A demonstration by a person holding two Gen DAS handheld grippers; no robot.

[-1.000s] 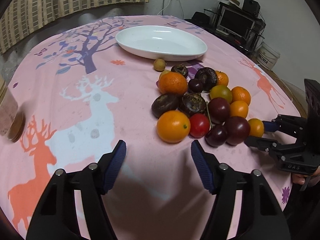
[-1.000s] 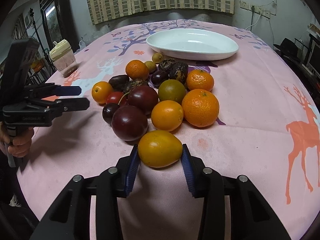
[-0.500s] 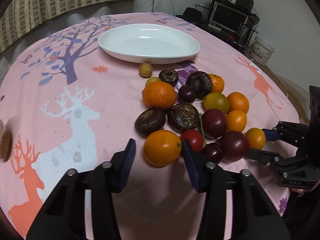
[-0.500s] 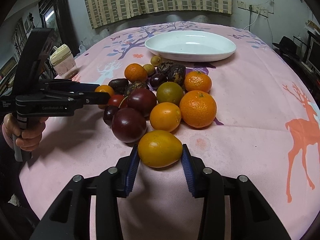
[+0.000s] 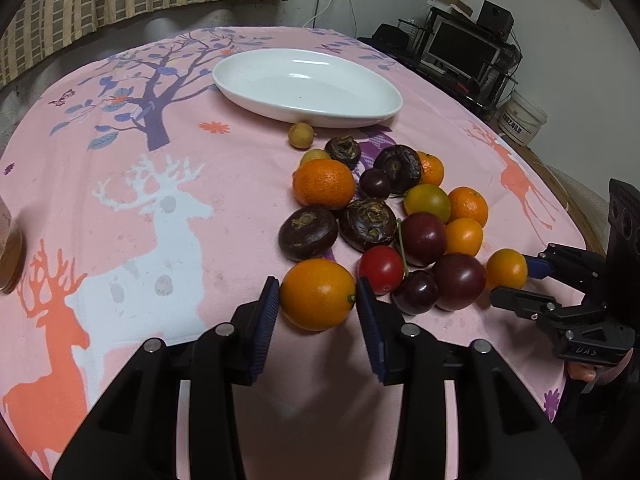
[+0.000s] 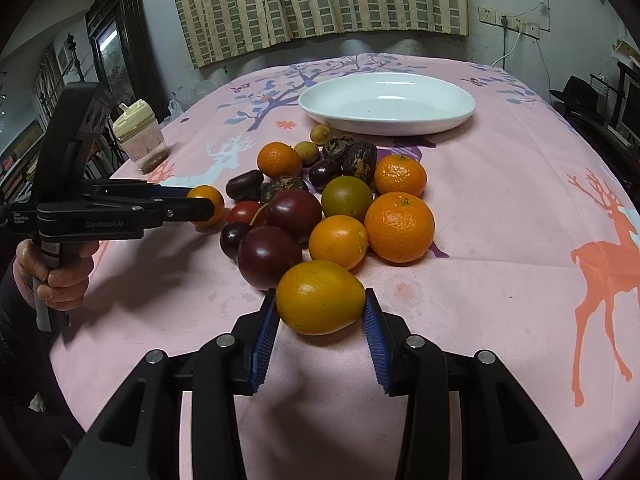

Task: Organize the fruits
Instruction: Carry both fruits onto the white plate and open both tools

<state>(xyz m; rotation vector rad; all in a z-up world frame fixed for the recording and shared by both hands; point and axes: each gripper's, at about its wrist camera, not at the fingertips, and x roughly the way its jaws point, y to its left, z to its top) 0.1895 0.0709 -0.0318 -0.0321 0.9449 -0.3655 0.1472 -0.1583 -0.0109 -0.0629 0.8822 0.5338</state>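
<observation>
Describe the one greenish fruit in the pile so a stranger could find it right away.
Start at the white dish; the fruit pile lies just in front of it. In the pile's middle, beside the mandarins, sits the round citrus, the only olive-green one there.

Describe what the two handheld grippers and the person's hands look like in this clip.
Both the left gripper and the right gripper are matte black, with silver screws and ribbed blue pads. The left one's side reads "GenRobot.AI". A bare left hand with a dark sleeve grips its handle. No cables are visible.
</observation>
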